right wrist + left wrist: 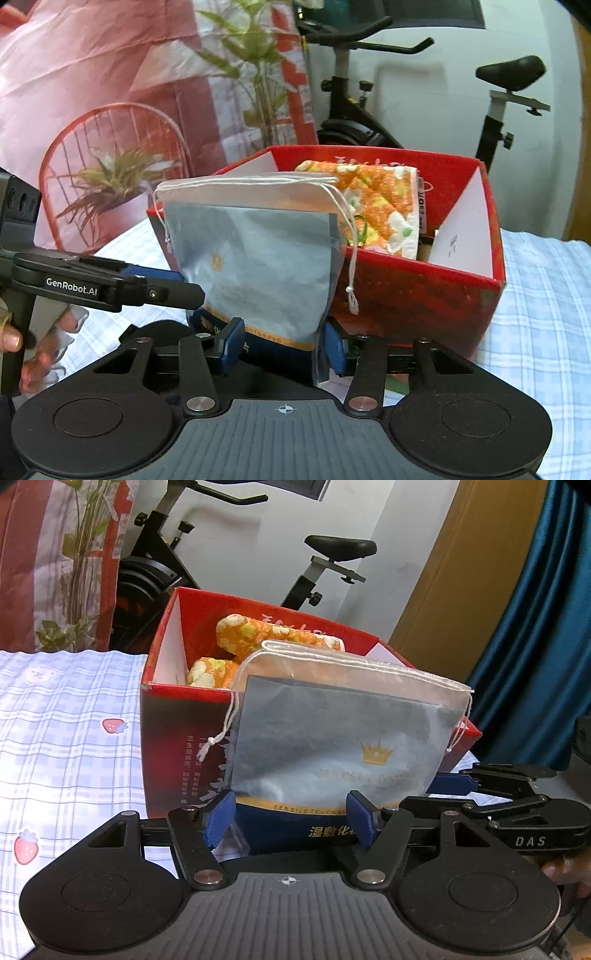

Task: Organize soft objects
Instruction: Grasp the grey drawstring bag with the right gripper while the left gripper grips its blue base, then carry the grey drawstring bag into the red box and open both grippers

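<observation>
Grippers both flank one pouch (332, 738): the left gripper (291, 819) has its blue pads at the pouch's lower edge, though whether they pinch it I cannot tell; the right gripper (282, 345) clamps its bottom corner. Pouch stands upright, just before a red box (424, 284) holding orange flowered cloth (384, 206). Box sits on a plaid sheet (66, 716).

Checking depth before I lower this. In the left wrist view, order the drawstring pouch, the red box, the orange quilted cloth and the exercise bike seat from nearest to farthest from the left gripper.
1. Drawstring pouch: between the left gripper fingers, centre.
2. Red box: just behind the pouch, on the bed.
3. Orange quilted cloth: inside the box, toward its back.
4. Exercise bike seat: by the far wall, upper right.
</observation>
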